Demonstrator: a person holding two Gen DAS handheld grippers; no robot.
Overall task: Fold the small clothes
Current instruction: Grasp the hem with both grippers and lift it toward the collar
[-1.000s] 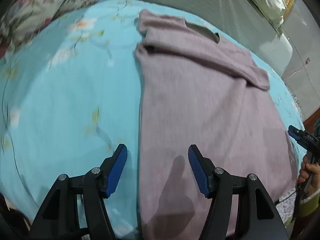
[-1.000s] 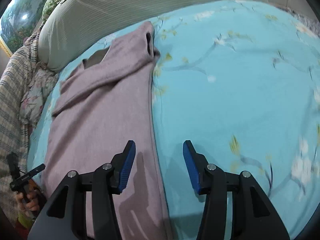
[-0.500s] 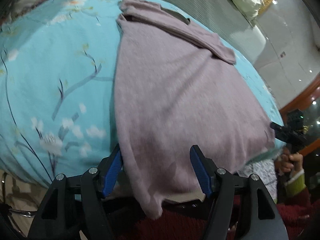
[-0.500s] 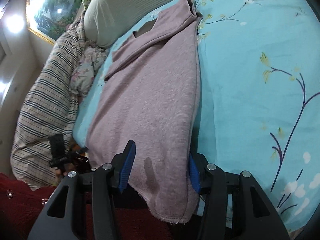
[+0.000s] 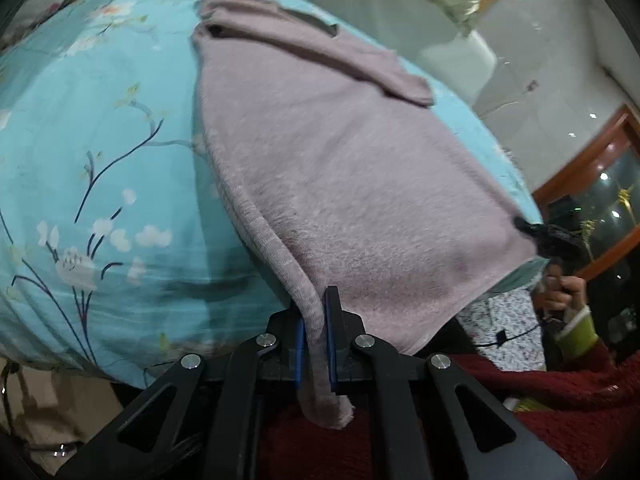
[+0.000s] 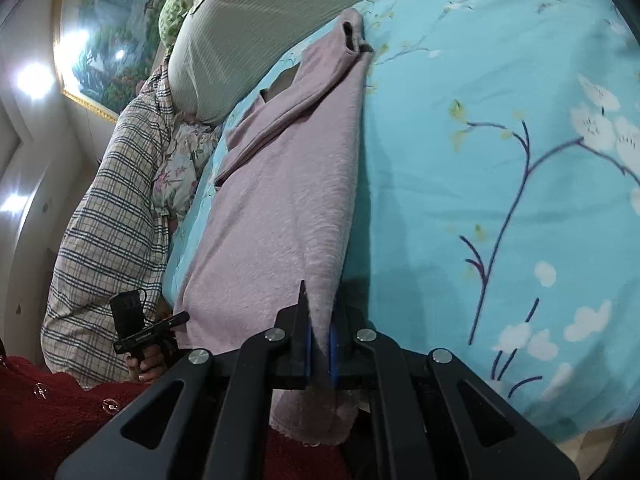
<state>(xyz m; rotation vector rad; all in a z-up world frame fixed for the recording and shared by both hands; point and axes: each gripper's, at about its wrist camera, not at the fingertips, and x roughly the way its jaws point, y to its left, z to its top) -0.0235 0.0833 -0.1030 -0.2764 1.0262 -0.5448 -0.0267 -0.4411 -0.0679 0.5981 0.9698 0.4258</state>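
At the near edge of the bed, the left gripper [image 5: 314, 344] is clamped on the near left hem corner of the soft mauve knitted sweater [image 5: 360, 184] and the right gripper [image 6: 320, 344] on the near right one, each with a tail of knit hanging below the pads. The sweater (light and limp, likely to sag and stretch between the two holds) lies flat on the turquoise floral bedsheet [image 5: 100, 140]. Its sleeves are crossed at the far end, so these hem corners look like the right holds.
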